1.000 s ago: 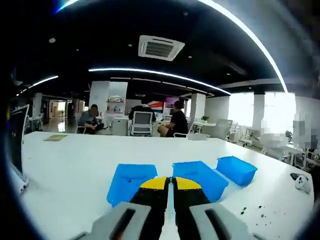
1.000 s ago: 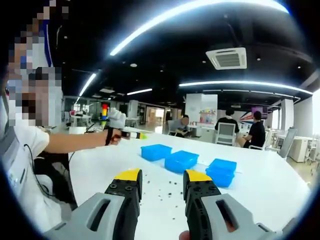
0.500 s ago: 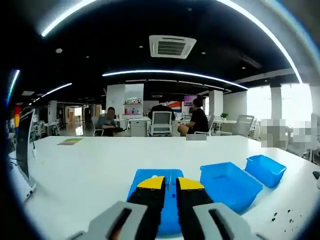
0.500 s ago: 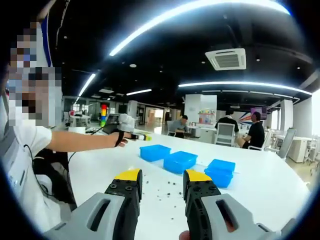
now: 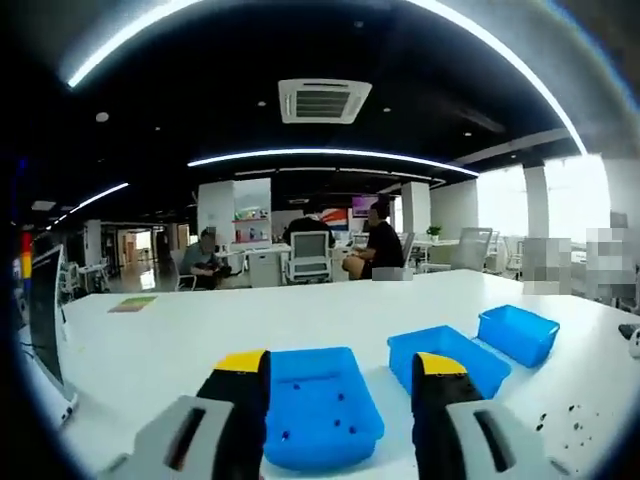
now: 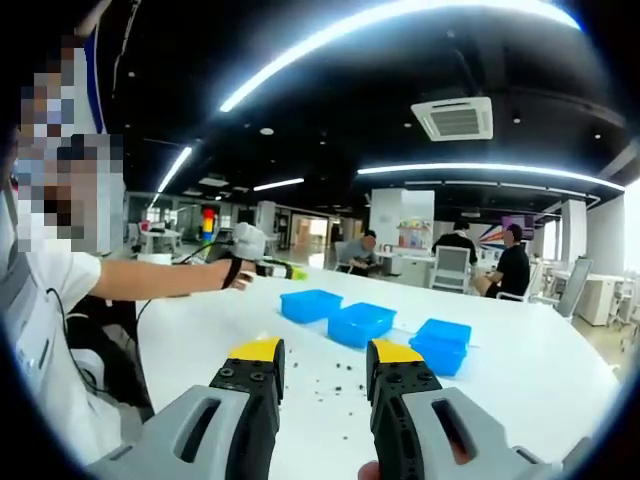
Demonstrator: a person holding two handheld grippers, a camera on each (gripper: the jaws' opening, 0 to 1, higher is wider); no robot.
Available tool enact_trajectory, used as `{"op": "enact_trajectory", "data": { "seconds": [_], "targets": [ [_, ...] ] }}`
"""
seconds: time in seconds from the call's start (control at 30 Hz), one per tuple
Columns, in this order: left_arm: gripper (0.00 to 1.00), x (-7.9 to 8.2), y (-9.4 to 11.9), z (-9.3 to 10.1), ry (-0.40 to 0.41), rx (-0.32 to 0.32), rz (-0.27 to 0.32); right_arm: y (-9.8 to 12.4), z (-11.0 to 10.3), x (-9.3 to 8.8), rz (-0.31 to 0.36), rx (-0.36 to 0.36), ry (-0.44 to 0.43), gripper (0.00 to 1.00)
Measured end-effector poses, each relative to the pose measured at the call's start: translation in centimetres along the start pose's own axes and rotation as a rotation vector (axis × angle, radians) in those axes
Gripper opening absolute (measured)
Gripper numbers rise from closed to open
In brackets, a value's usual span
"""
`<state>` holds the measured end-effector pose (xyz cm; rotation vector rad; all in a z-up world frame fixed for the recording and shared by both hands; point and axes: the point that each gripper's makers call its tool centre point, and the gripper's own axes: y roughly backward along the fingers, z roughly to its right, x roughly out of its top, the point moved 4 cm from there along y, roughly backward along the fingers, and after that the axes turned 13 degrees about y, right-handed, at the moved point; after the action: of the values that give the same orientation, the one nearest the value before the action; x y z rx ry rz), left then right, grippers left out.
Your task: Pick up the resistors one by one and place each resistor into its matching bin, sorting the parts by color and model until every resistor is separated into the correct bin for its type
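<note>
Three blue bins stand in a row on the white table (image 5: 150,340). In the left gripper view my left gripper (image 5: 341,363) hangs open over the nearest bin (image 5: 318,405), which holds several small dark resistors. The middle bin (image 5: 445,357) and the far bin (image 5: 518,333) lie to the right, with loose resistors (image 5: 575,420) on the table beyond. In the right gripper view my right gripper (image 6: 327,351) is open and empty above scattered resistors (image 6: 335,378). The bins (image 6: 362,322) sit further off, and the left gripper (image 6: 270,268) is held by a hand near them.
A monitor (image 5: 40,310) stands at the table's left edge. The person's outstretched arm (image 6: 150,280) crosses the left of the right gripper view. People sit at desks (image 5: 310,255) beyond the table. A small white object (image 5: 632,340) lies at the far right.
The left gripper's jaws have gone from shut to wide open over the nearest bin, and its view has shifted a little. The right gripper has stayed still.
</note>
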<state>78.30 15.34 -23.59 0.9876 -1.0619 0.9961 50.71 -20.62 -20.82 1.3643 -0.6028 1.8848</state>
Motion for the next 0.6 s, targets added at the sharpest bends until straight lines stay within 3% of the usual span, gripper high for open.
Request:
{"op": "enact_trajectory", "data": {
  "seconds": [0.2,0.43,0.6],
  "targets": [
    [0.55,0.7,3.2,2.2,0.009,-0.095,0.025,0.0,-0.1,0.0,0.001,0.002,0.0,0.35],
    [0.54,1.0,8.6,5.8,0.071,-0.264,0.064,-0.1,-0.1,0.0,-0.002,0.002,-0.001,0.35],
    [0.51,0.6,12.1,6.8,0.091,-0.321,0.078,-0.1,-0.2,0.0,-0.004,0.003,-0.001,0.35]
  ]
}}
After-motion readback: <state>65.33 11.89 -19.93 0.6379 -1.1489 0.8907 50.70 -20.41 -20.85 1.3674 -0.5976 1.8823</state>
